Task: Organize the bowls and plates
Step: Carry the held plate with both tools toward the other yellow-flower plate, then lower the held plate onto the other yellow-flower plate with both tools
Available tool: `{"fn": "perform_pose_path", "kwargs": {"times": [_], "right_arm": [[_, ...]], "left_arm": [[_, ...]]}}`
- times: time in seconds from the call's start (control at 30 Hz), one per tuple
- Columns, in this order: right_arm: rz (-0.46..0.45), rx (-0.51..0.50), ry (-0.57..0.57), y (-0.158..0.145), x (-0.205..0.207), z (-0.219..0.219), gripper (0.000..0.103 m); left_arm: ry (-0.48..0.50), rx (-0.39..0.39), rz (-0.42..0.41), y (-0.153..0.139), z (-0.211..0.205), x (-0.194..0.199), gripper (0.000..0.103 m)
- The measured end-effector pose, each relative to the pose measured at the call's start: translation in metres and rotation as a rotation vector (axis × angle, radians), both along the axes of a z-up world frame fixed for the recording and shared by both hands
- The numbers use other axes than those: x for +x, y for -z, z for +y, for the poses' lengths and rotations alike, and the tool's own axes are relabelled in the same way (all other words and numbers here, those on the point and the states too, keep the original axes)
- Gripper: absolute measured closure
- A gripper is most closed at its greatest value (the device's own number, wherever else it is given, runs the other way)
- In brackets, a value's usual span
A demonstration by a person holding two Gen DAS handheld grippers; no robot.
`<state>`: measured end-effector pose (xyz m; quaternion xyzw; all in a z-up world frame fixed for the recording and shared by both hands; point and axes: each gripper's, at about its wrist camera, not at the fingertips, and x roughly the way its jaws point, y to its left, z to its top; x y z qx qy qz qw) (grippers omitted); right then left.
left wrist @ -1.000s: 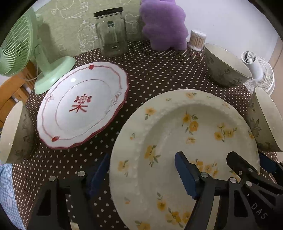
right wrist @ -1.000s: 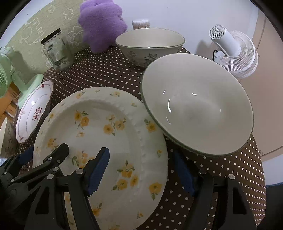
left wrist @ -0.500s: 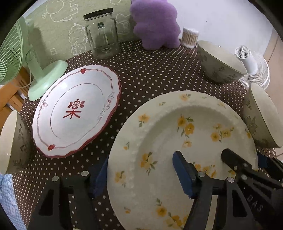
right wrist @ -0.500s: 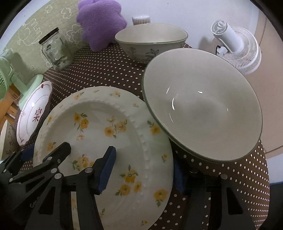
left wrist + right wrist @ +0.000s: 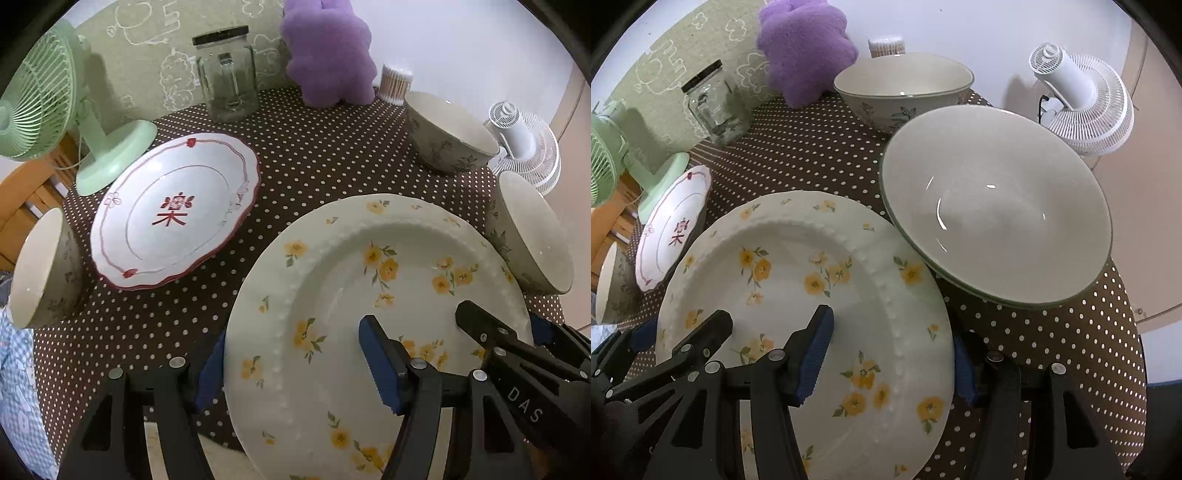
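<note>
Both narrowed since before; left hand-held gripper [image 5: 295, 369] and right hand-held gripper [image 5: 890, 354] pinch flowered plate [image 5: 369, 295].

A home dining corner is showing: a polka-dot tablecloth [image 5: 295, 155] is covering the table, with a purple plush toy [image 5: 328, 51] sitting upper centre and a green desk fan [image 5: 40, 96] standing upper left.

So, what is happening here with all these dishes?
A person works two handheld grippers on one yellow-flowered plate. The left gripper clamps the plate's left rim, one finger under it and one on top; the right gripper clamps the right rim the same way. The plate looks tilted, its near edge raised off the dotted tablecloth. A red-trimmed plate and three bowls, the nearest beside the plate, sit untouched.
</note>
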<state>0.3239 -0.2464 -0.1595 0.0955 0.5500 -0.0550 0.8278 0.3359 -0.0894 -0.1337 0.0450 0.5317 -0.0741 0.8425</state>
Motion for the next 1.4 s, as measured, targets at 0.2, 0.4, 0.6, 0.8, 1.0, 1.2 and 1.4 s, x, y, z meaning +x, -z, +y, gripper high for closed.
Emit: {"fn": "perform_pose_path", "kwargs": {"times": [0.2,0.4,0.6,0.8,1.0,1.2,1.4], "right_arm": [[-0.013,0.000,-0.015,-0.013,-0.007,0.007,0.041],[-0.036,-0.005,-0.031,-0.029,-0.017,0.015,0.041],[-0.062,-0.012,-0.055,-0.046,-0.031,0.027,0.041],[-0.085,-0.017,-0.087,-0.061,-0.050,0.045,0.041],[-0.099,-0.023,-0.129,-0.070,-0.068,0.068,0.041],[-0.093,-0.022,-0.165,-0.068,-0.083,0.090,0.041],[-0.079,-0.021,-0.186,-0.063,-0.096,0.107,0.041]], "left_arm": [[-0.025,-0.003,-0.014,-0.010,0.005,-0.012,0.034],[-0.044,-0.012,-0.039,-0.024,0.016,-0.026,0.034],[-0.076,-0.025,-0.065,-0.038,0.033,-0.048,0.034],[-0.107,-0.032,-0.078,-0.049,0.051,-0.070,0.034],[-0.146,-0.034,-0.082,-0.053,0.073,-0.094,0.034],[-0.184,-0.035,-0.082,-0.053,0.095,-0.115,0.034],[-0.198,-0.033,-0.068,-0.046,0.111,-0.130,0.034]]}}
